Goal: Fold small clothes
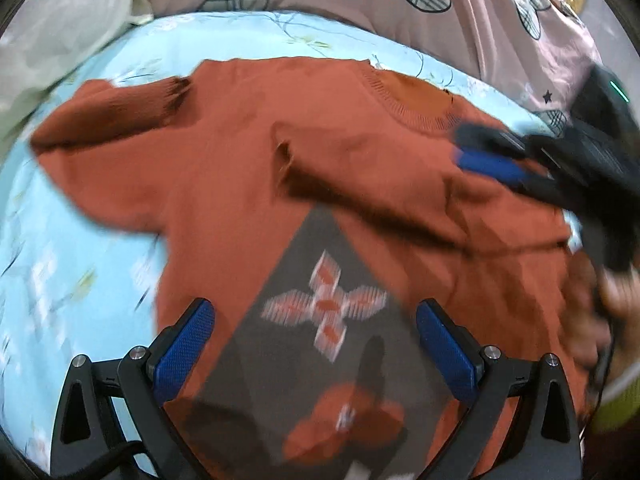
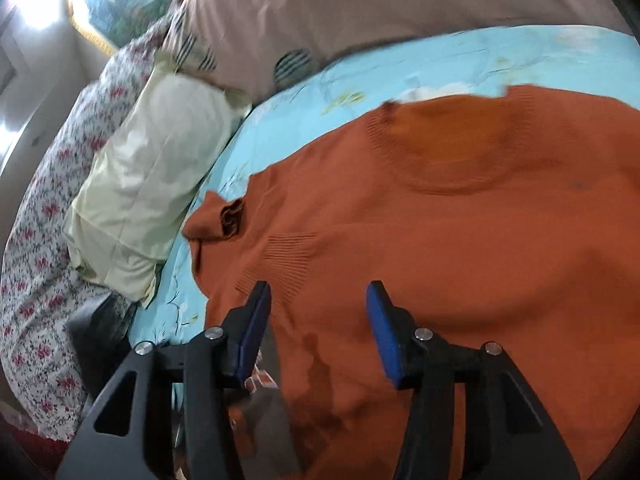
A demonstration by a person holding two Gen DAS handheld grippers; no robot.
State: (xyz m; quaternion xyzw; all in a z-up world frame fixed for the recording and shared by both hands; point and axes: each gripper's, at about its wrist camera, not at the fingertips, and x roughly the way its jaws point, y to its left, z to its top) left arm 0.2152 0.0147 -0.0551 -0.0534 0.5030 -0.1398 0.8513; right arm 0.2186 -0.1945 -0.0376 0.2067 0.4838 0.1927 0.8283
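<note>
A small rust-orange knit sweater (image 1: 224, 152) with a grey panel and a white-and-orange cross motif (image 1: 326, 304) lies flat on a light blue floral bedsheet (image 1: 60, 248). Its right sleeve (image 1: 360, 168) is folded across the chest; the left sleeve (image 1: 112, 112) lies out to the left. My left gripper (image 1: 314, 332) is open and empty, hovering over the lower part of the sweater. My right gripper (image 2: 318, 296) is open and empty over the folded sleeve; it also shows in the left wrist view (image 1: 488, 152) near the collar. The sweater (image 2: 440, 220) fills the right wrist view.
A pink quilt with checked patches (image 1: 360, 4) lies behind the sweater. A pale yellow pillow (image 2: 152, 176) and a floral cover (image 2: 44, 260) lie to the left of the sheet (image 2: 400, 64). A framed picture (image 2: 120, 0) hangs at the far wall.
</note>
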